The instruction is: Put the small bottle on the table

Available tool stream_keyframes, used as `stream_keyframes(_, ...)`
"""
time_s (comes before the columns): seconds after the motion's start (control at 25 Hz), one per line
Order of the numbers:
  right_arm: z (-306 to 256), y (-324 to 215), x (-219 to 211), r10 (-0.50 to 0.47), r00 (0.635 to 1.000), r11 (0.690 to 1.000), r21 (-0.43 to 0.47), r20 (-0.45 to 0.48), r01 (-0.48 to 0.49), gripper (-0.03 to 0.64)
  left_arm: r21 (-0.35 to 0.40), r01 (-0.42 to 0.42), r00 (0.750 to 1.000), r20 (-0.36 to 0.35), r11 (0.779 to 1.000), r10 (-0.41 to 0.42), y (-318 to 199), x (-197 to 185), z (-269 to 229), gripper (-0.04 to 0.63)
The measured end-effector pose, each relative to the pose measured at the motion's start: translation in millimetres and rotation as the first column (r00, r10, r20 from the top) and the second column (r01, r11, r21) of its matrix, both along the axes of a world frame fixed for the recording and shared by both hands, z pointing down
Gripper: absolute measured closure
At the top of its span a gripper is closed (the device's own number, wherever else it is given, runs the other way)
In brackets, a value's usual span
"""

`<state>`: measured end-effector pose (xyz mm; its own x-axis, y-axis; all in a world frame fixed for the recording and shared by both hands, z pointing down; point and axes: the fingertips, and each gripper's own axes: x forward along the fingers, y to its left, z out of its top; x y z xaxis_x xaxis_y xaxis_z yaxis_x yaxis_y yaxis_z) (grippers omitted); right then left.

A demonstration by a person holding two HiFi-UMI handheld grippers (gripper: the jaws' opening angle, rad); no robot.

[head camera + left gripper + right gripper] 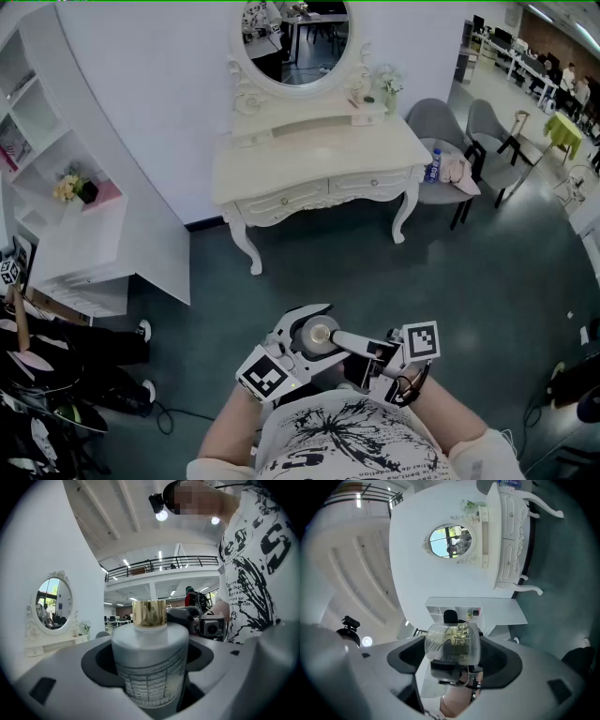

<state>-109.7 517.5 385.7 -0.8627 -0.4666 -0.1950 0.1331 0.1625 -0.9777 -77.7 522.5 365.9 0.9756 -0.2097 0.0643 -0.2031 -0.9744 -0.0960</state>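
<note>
The small bottle (319,335) is held close to my chest, between both grippers. In the left gripper view it is a pale grey bottle (150,663) with a gold cap (149,613), wedged low between the wide-spread jaws. My left gripper (312,328) is shut on it. My right gripper (352,344) faces it from the right. In the right gripper view the bottle's clear base (452,644) sits between the open jaws with a dark gap on each side. The white dressing table (319,155) stands well ahead across the floor.
An oval mirror (295,42) and small flowers (387,82) sit at the table's back. Two grey chairs (441,122) stand to its right, one with a blue bottle (433,166). White shelves (56,187) line the left wall. A person's legs (84,342) lie at the left.
</note>
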Motion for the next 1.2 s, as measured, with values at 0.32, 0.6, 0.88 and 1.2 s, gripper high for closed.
stream_keyframes(0.32,-1,-3,16,-0.001,1.000,1.000,0.000,0.009,0.001,0.250,0.015,-0.010,1.000,0.022,1.000,0.010,-3,16,1,0.244)
stream_keyframes(0.6,2,-8,35,0.003,1.000,1.000,0.005,0.010,-0.003,0.250,0.020,-0.009,0.999,0.032,1.000,0.009,-8,36,5,0.244)
stream_keyframes(0.88,6,-28,48,-0.001,1.000,1.000,-0.005,0.010,0.001,0.250,-0.002,-0.005,0.999,0.052,1.000,0.005,-28,48,12,0.244)
stream_keyframes(1.2,17,-98,58,0.045,0.999,0.998,-0.038,0.008,-0.045,0.250,-0.019,-0.033,0.998,0.045,0.999,0.033,-98,58,20,0.244)
